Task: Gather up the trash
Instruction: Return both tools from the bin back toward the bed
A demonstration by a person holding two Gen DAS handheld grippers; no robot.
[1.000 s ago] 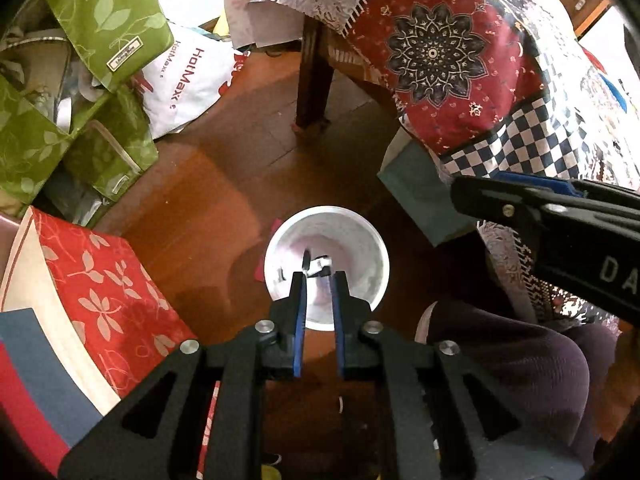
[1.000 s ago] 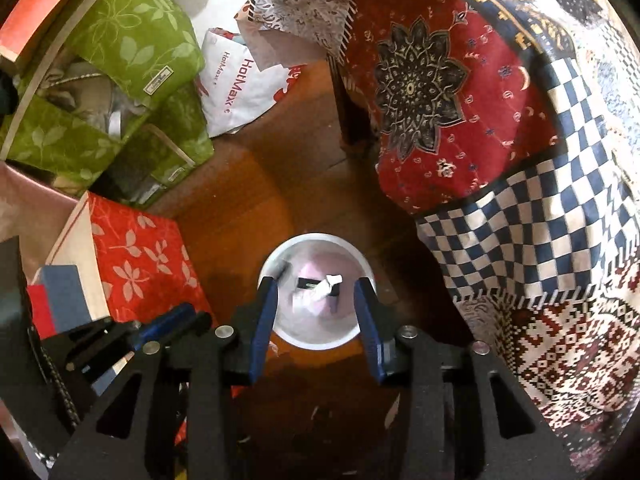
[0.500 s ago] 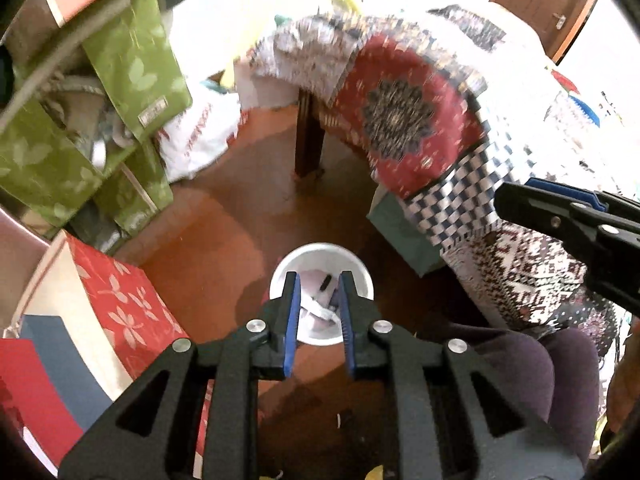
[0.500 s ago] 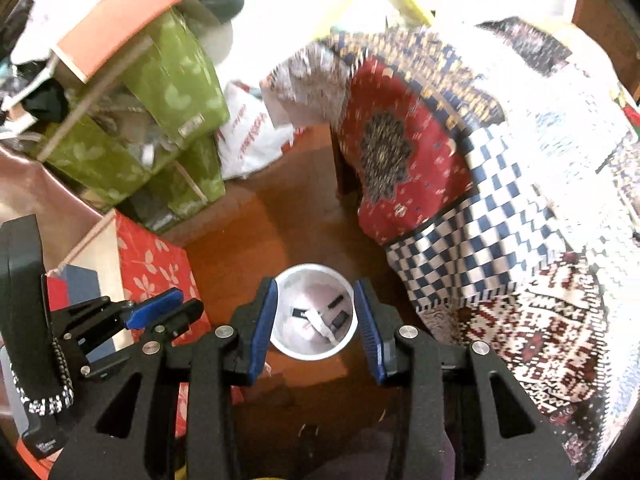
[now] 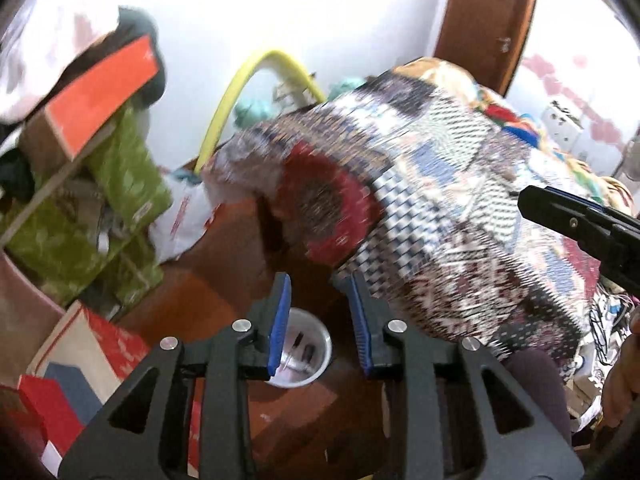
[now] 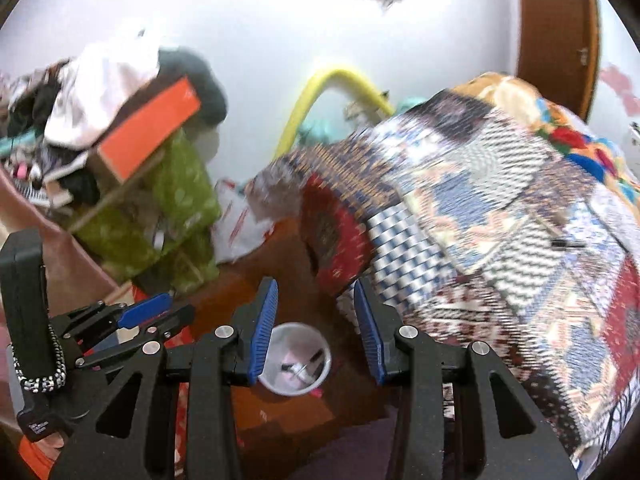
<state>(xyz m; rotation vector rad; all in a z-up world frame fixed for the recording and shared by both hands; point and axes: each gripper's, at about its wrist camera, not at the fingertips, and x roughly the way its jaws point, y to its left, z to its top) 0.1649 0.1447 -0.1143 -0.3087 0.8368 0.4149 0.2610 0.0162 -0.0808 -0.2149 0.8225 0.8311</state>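
The left gripper (image 5: 320,316) hangs with its jaws spread and empty above a small white bin (image 5: 308,354) on the wooden floor (image 5: 224,304), scraps of trash (image 6: 298,368) lying inside. The right gripper (image 6: 316,328) is likewise parted and empty, the bin (image 6: 298,360) at its 6 o'clock and a patchwork cloth (image 6: 500,216) at 3 o'clock.

White bin (image 6: 296,364) upright on floor, scraps (image 6: 298,368) inside.

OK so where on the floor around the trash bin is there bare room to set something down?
Bare wood floor lies just in front of the white trash bin, and a strip runs from the bin toward the white plastic bag. Left is crowded with the red floral box and green bags; right is the patchwork-covered table.
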